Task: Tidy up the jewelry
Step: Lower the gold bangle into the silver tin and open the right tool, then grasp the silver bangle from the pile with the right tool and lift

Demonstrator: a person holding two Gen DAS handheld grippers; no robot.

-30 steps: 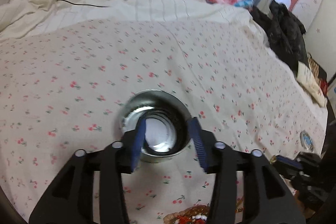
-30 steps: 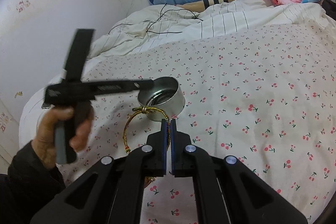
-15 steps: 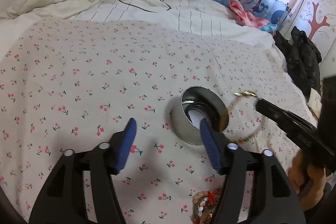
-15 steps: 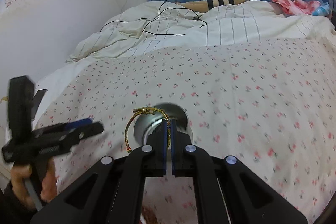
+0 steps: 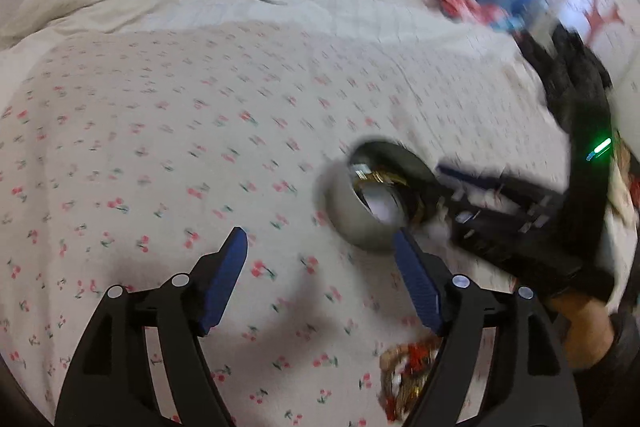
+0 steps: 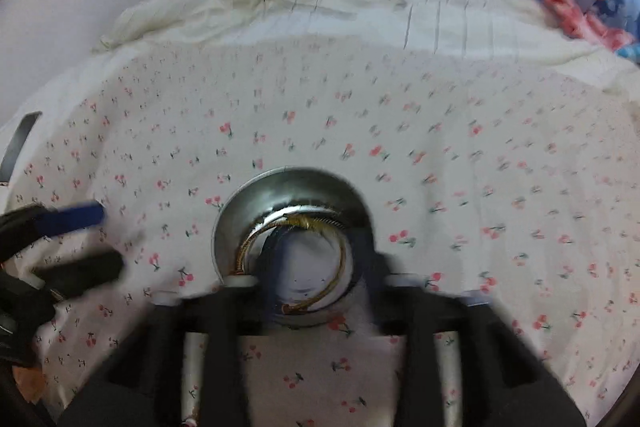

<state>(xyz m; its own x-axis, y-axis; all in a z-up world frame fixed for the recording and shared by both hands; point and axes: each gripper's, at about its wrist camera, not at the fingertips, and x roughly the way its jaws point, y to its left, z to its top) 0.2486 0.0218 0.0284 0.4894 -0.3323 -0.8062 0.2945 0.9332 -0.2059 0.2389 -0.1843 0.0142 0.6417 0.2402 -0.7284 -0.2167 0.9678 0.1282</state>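
- We hold the left gripper (image 5: 320, 283) wide open, empty, near the metal cup (image 5: 372, 203).
- Right gripper (image 6: 316, 267): blurred; we cannot tell its state. The bracelet (image 6: 296, 259) may snag and tip the cup.

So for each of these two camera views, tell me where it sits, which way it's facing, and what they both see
Left wrist: on the left gripper, facing across the cherry-print bedsheet; shows its open blue-padded fingers, the right gripper and hand.
Right wrist: on the right gripper, angled down into the metal tin; its blurred fingers show, with the left gripper at the left edge.
Shared: tin, gold bracelet, bedsheet.
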